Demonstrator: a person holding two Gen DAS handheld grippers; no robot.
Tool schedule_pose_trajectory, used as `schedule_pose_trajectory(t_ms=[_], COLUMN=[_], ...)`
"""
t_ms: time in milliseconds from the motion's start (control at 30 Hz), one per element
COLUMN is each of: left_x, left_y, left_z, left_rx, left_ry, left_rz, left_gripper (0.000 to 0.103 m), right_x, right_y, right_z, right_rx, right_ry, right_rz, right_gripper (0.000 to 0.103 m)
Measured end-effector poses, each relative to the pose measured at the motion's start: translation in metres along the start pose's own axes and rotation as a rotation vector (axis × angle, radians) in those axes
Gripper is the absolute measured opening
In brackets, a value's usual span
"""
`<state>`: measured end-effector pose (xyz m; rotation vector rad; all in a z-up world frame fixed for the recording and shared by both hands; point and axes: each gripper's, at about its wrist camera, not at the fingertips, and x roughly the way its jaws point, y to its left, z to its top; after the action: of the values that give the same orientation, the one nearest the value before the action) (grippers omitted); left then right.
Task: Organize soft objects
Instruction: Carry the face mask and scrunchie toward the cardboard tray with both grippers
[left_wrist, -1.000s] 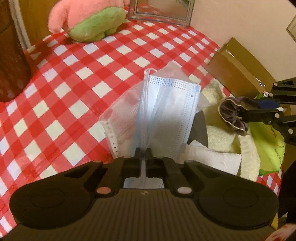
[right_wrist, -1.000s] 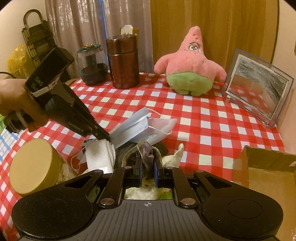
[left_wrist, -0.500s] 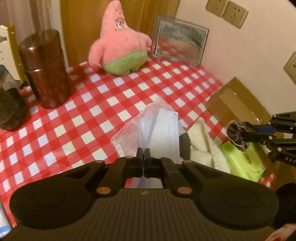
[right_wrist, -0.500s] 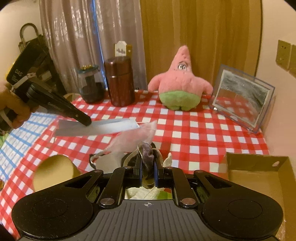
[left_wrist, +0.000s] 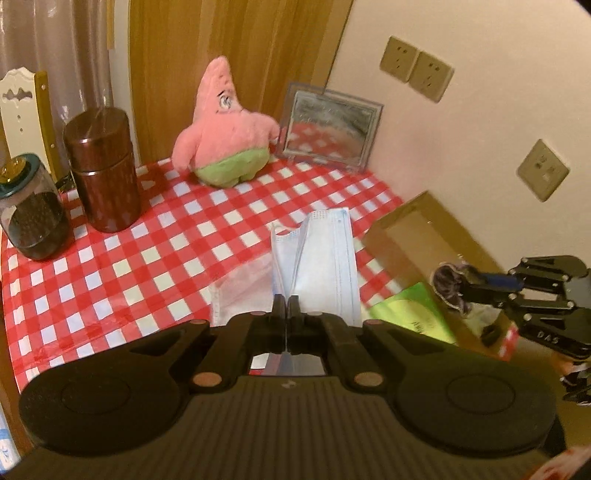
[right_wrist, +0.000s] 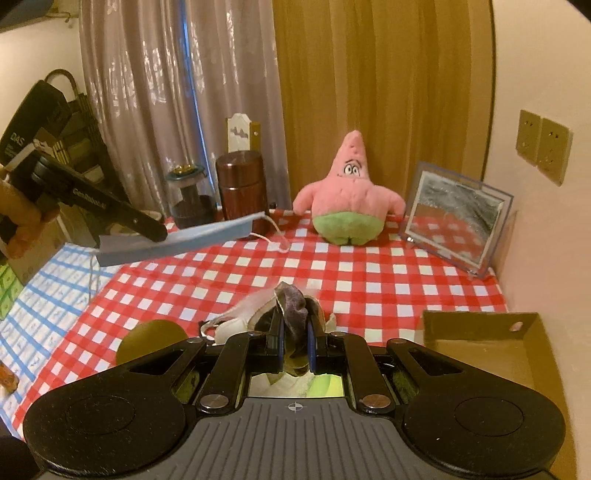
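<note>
My left gripper (left_wrist: 286, 301) is shut on a light blue face mask (left_wrist: 325, 258), held in the air above the red checked tablecloth (left_wrist: 166, 240). In the right wrist view the same mask (right_wrist: 177, 242) hangs flat from the left gripper (right_wrist: 157, 232) at the left. My right gripper (right_wrist: 294, 326) is shut on a dark purple scrunchie (right_wrist: 293, 308), also seen at the right of the left wrist view as the scrunchie (left_wrist: 448, 284) in the right gripper (left_wrist: 461, 286). A pink starfish plush (right_wrist: 351, 199) sits at the back of the table.
An open cardboard box (right_wrist: 487, 347) stands at the right edge. A framed picture (right_wrist: 456, 219), a brown canister (right_wrist: 242, 188) and a glass jar (right_wrist: 190, 199) line the back. White cloth pieces (right_wrist: 236, 325), a green pack (left_wrist: 413, 314) and a round yellow lid (right_wrist: 151, 338) lie below.
Both grippers have risen well above the table with their loads. The mask has come free of the pile, and a clear wrapper under it has dropped away.
</note>
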<state>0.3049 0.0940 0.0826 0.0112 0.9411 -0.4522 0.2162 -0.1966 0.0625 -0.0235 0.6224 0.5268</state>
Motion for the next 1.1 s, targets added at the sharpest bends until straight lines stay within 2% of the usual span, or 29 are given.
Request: schedule_pose_trajectory(t_ms=[267, 533, 800, 1100], left_x=[-0.027, -0.031, -0.01, 0.033], left_y=[-0.034, -0.082, -0.134, -0.2], left_z=[0.003, -0.011, -0.023, -0.03], left_rx=[-0.008, -0.055, -0.116, -0.206], left_ry=[-0.04, -0.08, -0.1, -0.114], left_rz=[-0.005, -0.029, -0.077, -0.154], left_gripper=[0.0, 0.0, 0.0, 0.0], right_x=[-0.037, -0.07, -0.104, -0.128], right_y=[-0.008, -0.036, -0.083, -0.139], right_z=[-0.004, -0.024, -0.055, -0.094], right_rx=[0.036, 0.097, 0.181, 0.278], right_ry=[-0.033, -0.045, -0.044, -0.023], right_rz=[-0.017, -0.07, -0.17, -0.276], right_gripper=[0.012, 0.012, 0.012, 0.012])
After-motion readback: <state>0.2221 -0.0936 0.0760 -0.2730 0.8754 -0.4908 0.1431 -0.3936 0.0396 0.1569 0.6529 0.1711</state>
